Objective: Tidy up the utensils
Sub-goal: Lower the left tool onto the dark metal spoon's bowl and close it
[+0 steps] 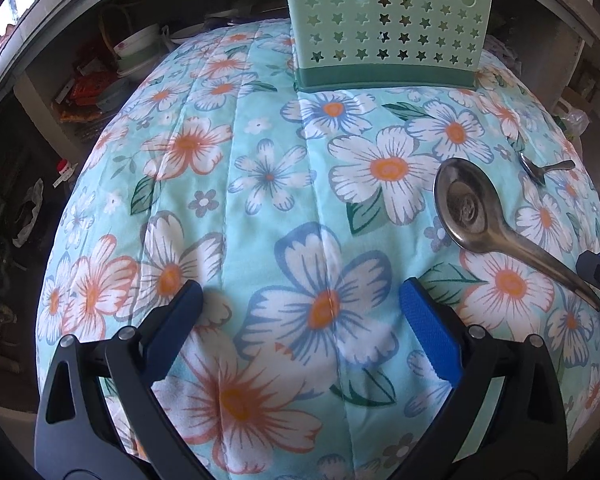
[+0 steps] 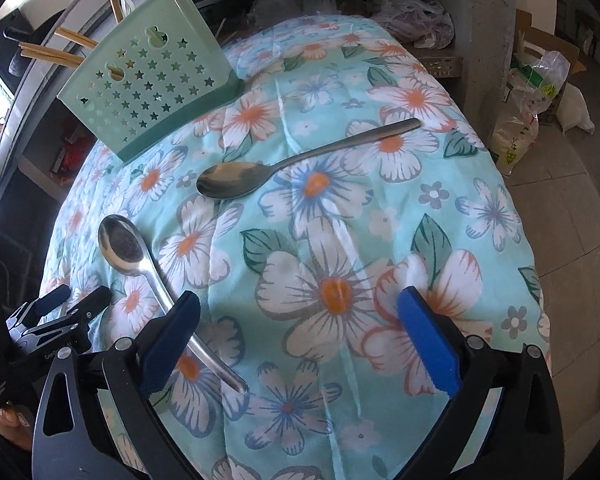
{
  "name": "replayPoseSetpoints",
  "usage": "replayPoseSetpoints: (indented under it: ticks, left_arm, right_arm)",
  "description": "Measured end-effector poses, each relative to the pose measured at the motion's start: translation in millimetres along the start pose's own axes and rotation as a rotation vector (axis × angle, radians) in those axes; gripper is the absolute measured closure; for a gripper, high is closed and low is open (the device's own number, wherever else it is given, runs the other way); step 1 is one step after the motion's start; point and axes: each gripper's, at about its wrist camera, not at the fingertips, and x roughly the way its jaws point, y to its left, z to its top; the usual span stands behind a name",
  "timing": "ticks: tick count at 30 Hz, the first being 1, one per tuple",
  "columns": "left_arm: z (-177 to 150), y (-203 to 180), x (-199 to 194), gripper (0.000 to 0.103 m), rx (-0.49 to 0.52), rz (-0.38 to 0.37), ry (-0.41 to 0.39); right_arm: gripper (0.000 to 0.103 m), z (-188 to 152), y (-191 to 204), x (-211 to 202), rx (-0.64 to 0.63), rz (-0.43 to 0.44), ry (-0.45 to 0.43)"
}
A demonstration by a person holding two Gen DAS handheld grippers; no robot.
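Spoons on floral cloth [image 2: 340, 208], near spoon [image 2: 148, 268] under my spread, empty right gripper [image 2: 296, 312], far spoon [image 2: 260, 172] beyond, my left gripper [image 1: 300, 300] spread and empty too, green holder [image 1: 384, 28] behind.

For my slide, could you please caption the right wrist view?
Open right claw above two spoons on floral cloth, green holder behind.

I see a floral cloth [image 2: 340, 216] covering the desk across both views. At the right edge of my right view sits a plastic bag [image 2: 520, 120] on the tiled floor [image 2: 580, 240]. Stacked bowls [image 1: 134, 52] fill a shelf at upper left of my left view (contents indistinct).
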Motion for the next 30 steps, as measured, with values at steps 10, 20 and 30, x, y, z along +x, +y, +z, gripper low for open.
replayPoseSetpoints:
  ticks: [10,20,30]
  left_arm:
    - [-1.1,-0.8,-1.2,0.007,0.016,-0.006,-0.001]
    - [-5.7,-4.6,-3.8,0.007,0.048,0.009,-0.016]
    - [2.6,7.2,-20.8,0.007,0.049,-0.097,-0.084]
  right_arm:
    - [0.006,-0.9,3.5,1.4,-0.01,-0.024,0.003]
    - [0.006,-0.9,3.5,1.8,-0.021,-0.022,0.015]
    - [0.006,-0.9,-2.7,-0.9,-0.011,0.019,0.02]
